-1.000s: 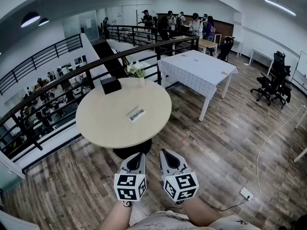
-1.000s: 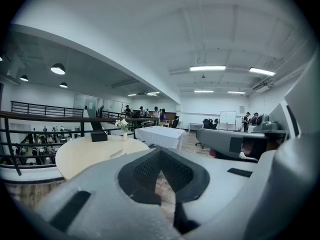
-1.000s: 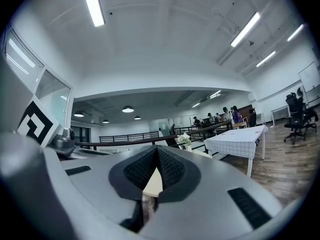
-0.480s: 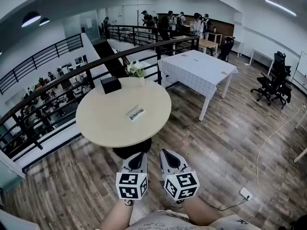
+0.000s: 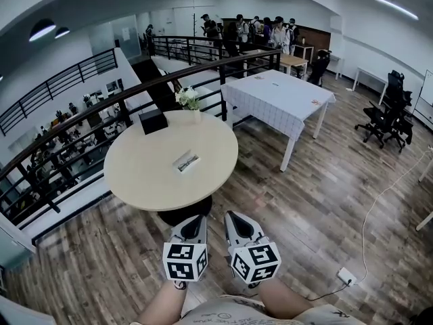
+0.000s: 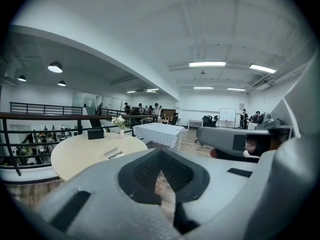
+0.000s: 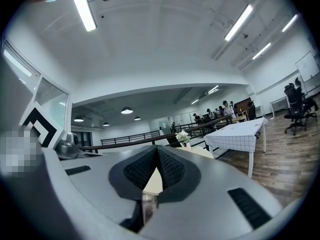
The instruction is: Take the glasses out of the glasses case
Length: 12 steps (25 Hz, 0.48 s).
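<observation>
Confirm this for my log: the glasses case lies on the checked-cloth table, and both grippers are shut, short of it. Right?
Not quite: the head view shows the glasses case lying on the round table, not the checked-cloth one. The rest holds: the left gripper and right gripper are both shut, short of it.

Glasses case flat, mid table

Empty right gripper, jaws together.
</observation>
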Each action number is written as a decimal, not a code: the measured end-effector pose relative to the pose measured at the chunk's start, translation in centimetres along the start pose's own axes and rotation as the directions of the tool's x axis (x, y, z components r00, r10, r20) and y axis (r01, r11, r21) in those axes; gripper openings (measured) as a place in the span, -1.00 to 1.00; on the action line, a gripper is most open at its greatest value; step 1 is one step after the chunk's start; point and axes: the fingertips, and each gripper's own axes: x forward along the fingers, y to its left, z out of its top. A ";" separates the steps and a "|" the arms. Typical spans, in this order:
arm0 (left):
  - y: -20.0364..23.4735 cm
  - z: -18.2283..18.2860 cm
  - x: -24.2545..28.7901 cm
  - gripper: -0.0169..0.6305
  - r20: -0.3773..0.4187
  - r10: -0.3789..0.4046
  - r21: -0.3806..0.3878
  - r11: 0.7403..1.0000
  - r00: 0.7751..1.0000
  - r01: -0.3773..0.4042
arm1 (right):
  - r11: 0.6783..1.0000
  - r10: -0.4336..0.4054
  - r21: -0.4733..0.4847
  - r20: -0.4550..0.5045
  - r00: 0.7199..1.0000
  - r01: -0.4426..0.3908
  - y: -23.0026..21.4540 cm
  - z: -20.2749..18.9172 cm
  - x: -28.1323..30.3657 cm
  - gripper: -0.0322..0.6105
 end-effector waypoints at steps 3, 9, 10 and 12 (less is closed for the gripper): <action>-0.4 0.3 0.7 -0.91 0.009 0.013 0.004 1.000 1.000 -0.013 | 1.000 -0.005 0.007 -0.005 1.000 0.005 -1.4 -0.1 0.2 -0.85; -1.0 -1.0 1.8 -0.91 -0.010 0.039 -0.025 0.999 0.999 -0.039 | 1.000 0.005 0.022 -0.031 1.000 -0.004 -3.5 -0.8 0.5 -0.85; -1.0 -1.2 2.2 -0.91 -0.015 0.040 -0.025 0.999 0.999 -0.040 | 1.000 0.011 0.025 -0.035 0.999 -0.010 -3.6 -1.0 0.7 -0.85; -1.0 -1.6 2.8 -0.91 -0.018 0.043 -0.024 0.999 0.999 -0.043 | 0.999 0.025 0.023 -0.042 0.999 -0.024 -3.7 -1.5 1.1 -0.85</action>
